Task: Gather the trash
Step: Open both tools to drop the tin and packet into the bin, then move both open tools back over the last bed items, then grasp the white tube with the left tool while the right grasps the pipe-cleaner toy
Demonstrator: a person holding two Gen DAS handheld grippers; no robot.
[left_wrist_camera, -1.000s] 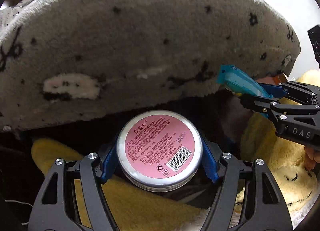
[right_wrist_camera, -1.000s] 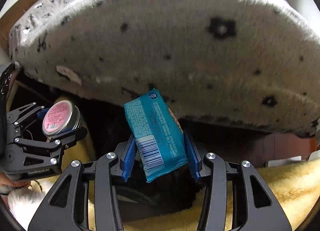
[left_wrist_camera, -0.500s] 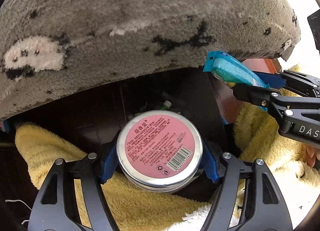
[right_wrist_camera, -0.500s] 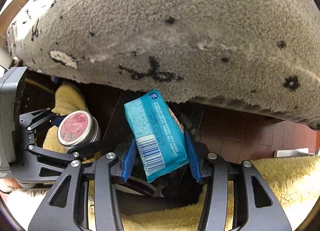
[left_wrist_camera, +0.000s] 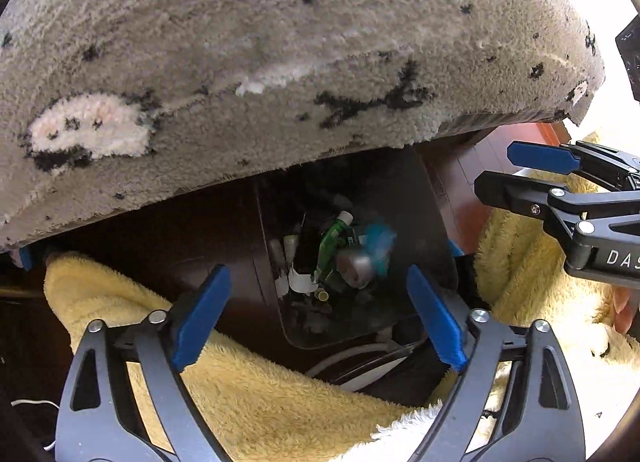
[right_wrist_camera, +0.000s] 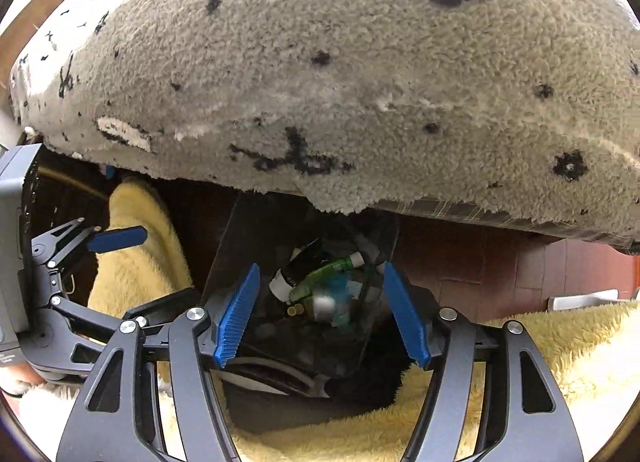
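Observation:
My left gripper is open and empty above a dark trash bin. My right gripper is open and empty above the same bin. The round silver tin and the teal snack packet are blurred inside the bin, among a green bottle and other scraps. In the right wrist view the tin, the packet and the green bottle show between my fingers. The right gripper also shows at the right of the left wrist view, and the left gripper at the left of the right wrist view.
A grey fluffy rug with black marks hangs over the far side of the bin and fills the top of both views. A yellow fleece cloth lies below and to the sides. Red-brown floor shows at the right.
Both grippers have opened. The tin left the left gripper and the teal packet left the right gripper; both have dropped into the bin below.

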